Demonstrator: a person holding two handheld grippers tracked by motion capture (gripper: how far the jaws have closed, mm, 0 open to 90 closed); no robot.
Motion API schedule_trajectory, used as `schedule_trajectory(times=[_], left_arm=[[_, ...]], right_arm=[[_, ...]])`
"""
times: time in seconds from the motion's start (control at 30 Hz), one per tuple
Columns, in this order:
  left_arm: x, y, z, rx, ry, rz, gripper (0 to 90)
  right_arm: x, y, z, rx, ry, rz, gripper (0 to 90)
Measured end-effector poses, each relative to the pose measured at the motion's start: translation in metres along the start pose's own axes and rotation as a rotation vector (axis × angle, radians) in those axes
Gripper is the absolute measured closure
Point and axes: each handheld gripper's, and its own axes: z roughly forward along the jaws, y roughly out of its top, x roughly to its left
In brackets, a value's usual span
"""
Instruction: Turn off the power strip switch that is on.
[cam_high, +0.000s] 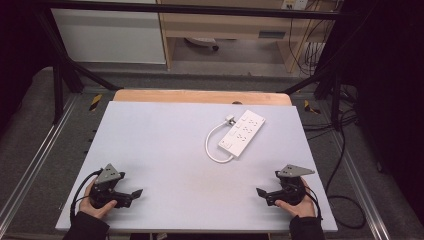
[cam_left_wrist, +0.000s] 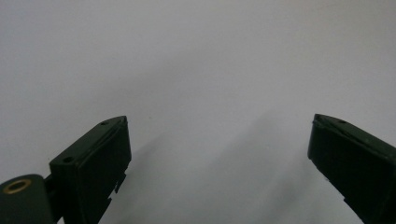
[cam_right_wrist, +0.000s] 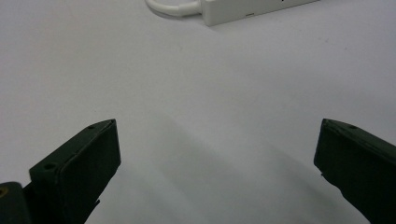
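A white power strip (cam_high: 242, 133) lies on the pale table (cam_high: 165, 150) right of centre, angled toward the far right. Its short white cord (cam_high: 212, 146) loops round to a plug (cam_high: 230, 119) beside the strip. My left gripper (cam_high: 134, 196) rests near the front left corner, pointing inward, open with nothing between its jaws (cam_left_wrist: 219, 140). My right gripper (cam_high: 262, 195) sits near the front right, open and empty (cam_right_wrist: 218, 140). Ahead of it in the right gripper view are the near end of the power strip (cam_right_wrist: 252, 9) and the cord (cam_right_wrist: 170, 7).
A wooden strip (cam_high: 200, 96) runs along the table's far edge. Black frame bars (cam_high: 60, 85) stand at the far corners. Cables (cam_high: 340, 165) trail on the floor to the right. A shelf unit (cam_high: 225, 30) stands beyond the table.
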Motion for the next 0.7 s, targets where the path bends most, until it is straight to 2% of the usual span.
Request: schedule_trajectory(times=[0.37,0.7], left_arm=[[0.0,0.0,0.0,-0.002,0.003,-0.001,5.8],[0.0,0.001,0.0,-0.005,0.004,-0.001,5.9]], right_arm=[[0.006,0.007,0.007,-0.004,-0.003,-0.01,1.8],[0.007,0.016,0.009,-0.022,-0.008,0.007,6.2]])
